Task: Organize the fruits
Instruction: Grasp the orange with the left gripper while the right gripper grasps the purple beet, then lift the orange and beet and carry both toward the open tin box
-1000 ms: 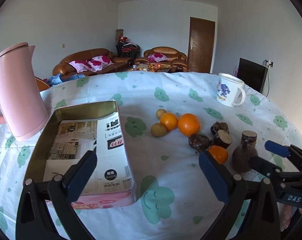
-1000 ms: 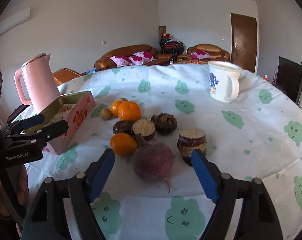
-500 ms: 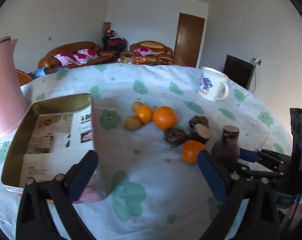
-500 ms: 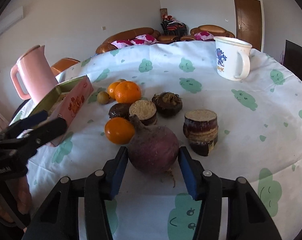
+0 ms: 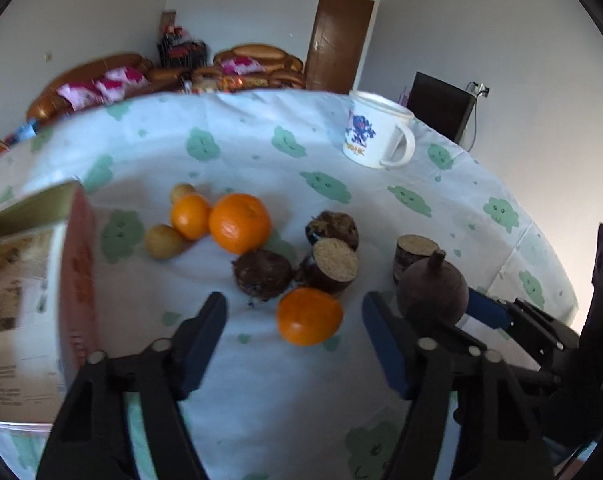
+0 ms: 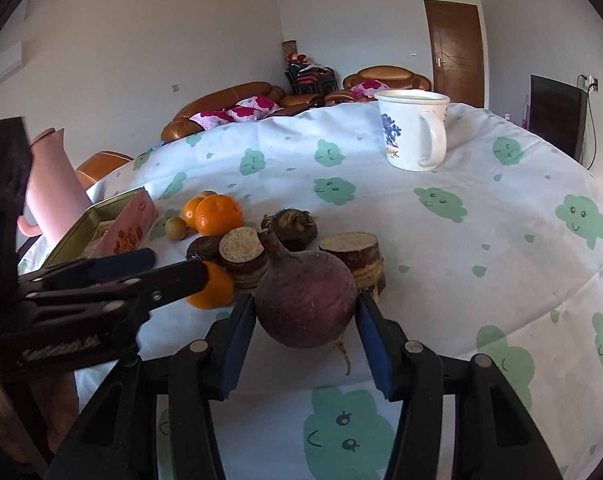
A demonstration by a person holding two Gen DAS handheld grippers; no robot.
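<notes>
A small orange [image 5: 309, 316] lies on the cloud-print tablecloth between the fingers of my left gripper [image 5: 295, 340]. Its jaws are closing, with a gap still showing on both sides of the orange. In the right wrist view the left gripper [image 6: 141, 270] reaches in from the left, in front of that orange [image 6: 215, 292]. My right gripper [image 6: 305, 320] is shut on a dark purple beet [image 6: 305, 300], both blue pads pressed on its sides. The beet [image 5: 433, 292] sits at the right in the left wrist view.
Two more oranges [image 5: 239, 222], small yellow fruits [image 5: 163, 242] and dark cut root pieces [image 5: 333, 264] crowd behind. An open pink tin [image 5: 25, 280] stands at the left, a white mug [image 5: 375, 136] at the back right, a pink kettle [image 6: 49, 192] far left.
The left gripper swung right from the tin to the near orange and its jaws narrowed. The right gripper's jaws closed onto the beet and have stayed on it.
</notes>
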